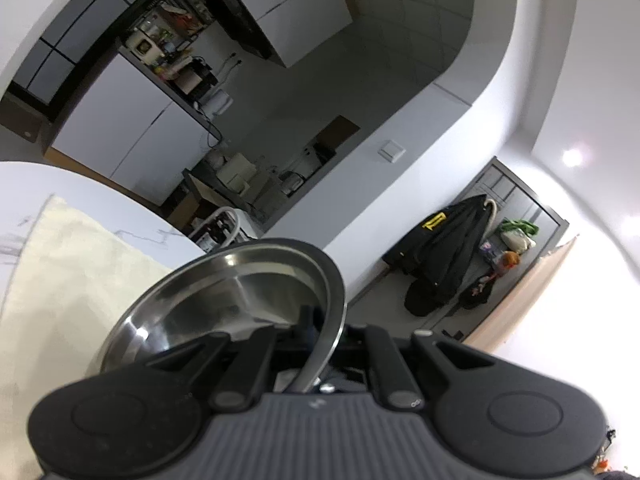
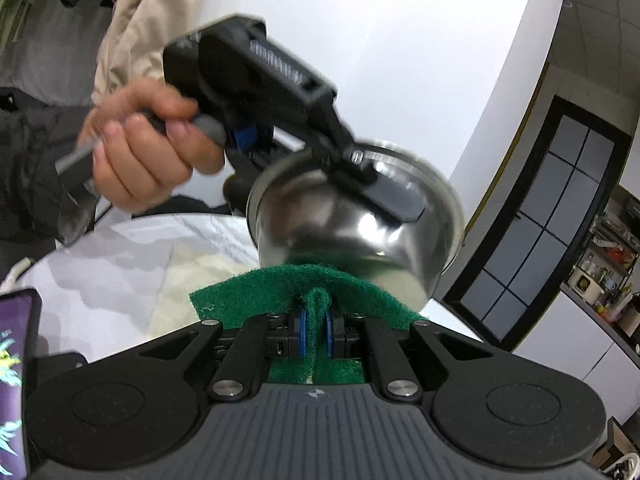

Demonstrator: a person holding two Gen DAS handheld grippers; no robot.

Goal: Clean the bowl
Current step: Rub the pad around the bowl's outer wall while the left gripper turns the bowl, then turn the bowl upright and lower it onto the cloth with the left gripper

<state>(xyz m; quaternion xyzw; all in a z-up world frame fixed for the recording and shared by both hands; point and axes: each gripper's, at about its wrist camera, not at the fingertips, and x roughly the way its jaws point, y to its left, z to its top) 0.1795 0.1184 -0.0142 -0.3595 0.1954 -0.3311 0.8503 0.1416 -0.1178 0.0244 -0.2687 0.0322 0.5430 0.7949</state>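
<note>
A shiny steel bowl [image 1: 224,300] is held up off the table, tilted on its side. My left gripper [image 1: 320,340] is shut on the bowl's rim, one finger inside and one outside. In the right wrist view the bowl [image 2: 340,220] shows its outer underside, with the left gripper's finger [image 2: 384,196] across it. My right gripper [image 2: 316,332] is shut on a green scouring pad [image 2: 256,292], pinched into a fold. The pad's top edge touches the bowl's outer base.
A cream towel [image 1: 60,272] lies on the white marble table [image 2: 100,264] below the bowl. A phone with a purple screen [image 2: 12,360] stands at the left. The person's hand [image 2: 140,152] grips the left tool. Kitchen cabinets and hanging coats [image 1: 448,256] are far behind.
</note>
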